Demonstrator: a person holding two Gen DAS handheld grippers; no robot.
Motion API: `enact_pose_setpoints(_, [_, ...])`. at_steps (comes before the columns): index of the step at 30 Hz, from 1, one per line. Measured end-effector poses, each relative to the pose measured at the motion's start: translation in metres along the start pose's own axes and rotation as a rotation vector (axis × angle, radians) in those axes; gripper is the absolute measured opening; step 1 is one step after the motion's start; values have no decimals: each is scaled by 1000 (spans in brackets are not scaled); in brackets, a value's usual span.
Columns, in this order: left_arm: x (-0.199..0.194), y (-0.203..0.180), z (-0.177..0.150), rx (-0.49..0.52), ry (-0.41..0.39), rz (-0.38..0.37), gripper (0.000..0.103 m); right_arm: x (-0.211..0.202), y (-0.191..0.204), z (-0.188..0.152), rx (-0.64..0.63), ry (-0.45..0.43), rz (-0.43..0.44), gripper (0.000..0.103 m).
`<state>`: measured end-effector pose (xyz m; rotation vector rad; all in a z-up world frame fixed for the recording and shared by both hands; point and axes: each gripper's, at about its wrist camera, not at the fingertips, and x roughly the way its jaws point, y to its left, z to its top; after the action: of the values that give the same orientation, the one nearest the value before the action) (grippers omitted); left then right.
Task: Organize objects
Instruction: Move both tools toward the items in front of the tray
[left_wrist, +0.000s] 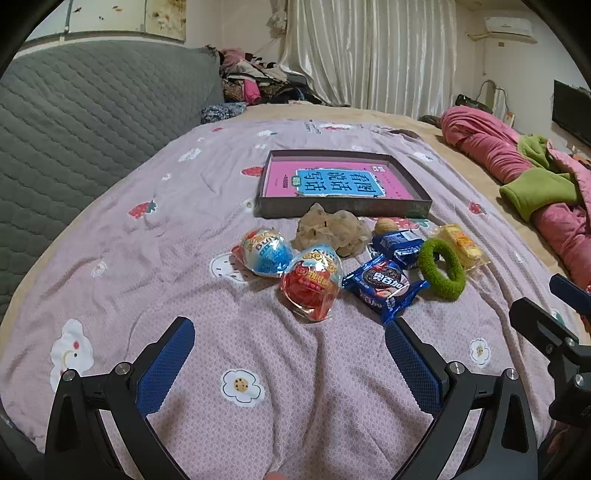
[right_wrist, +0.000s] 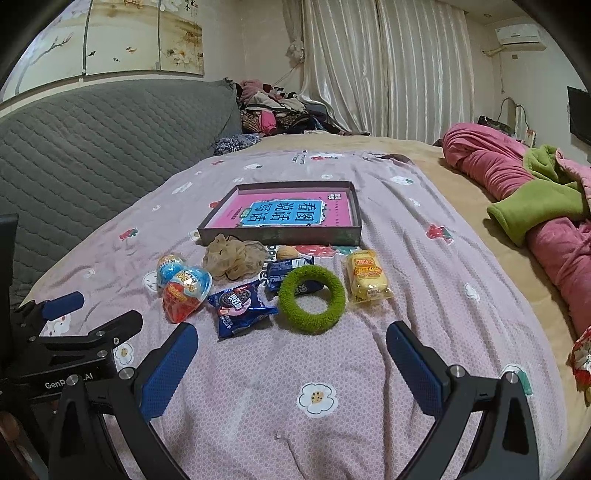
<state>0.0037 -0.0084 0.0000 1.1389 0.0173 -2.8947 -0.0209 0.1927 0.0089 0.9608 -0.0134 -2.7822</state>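
A shallow dark box (left_wrist: 417, 184) (right_wrist: 354, 206) with a pink book inside lies on the pink bedspread. In front of it lie a beige scrunchie (left_wrist: 332, 230) (right_wrist: 232, 258), a blue toy egg (left_wrist: 266, 251) (right_wrist: 170, 267), a red toy egg (left_wrist: 312, 288) (right_wrist: 184, 293), two blue Oreo packs (left_wrist: 380, 290) (right_wrist: 238, 306), a walnut (left_wrist: 386, 225) (right_wrist: 287, 253), a green fuzzy ring (left_wrist: 441, 267) (right_wrist: 312, 299) and a yellow cake pack (left_wrist: 461, 245) (right_wrist: 367, 278). My left gripper (left_wrist: 290, 330) is open and empty, just short of the red egg. My right gripper (right_wrist: 291, 338) is open and empty, just short of the green ring.
A grey quilted headboard (left_wrist: 74, 129) (right_wrist: 92, 140) stands at the left. A pink and green blanket heap (left_wrist: 517, 162) (right_wrist: 535, 195) lies at the right. Clothes (left_wrist: 258, 81) are piled by the curtain at the back.
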Motion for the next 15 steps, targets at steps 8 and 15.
enact_pose_setpoints(8, [1,1,1,-1,3,4,103,-1,-1,0,-1,9,-2,103])
enact_pose_setpoints(15, [-3,0,4,1,-8,3,103,-7,1,3,-6,-8,0,103])
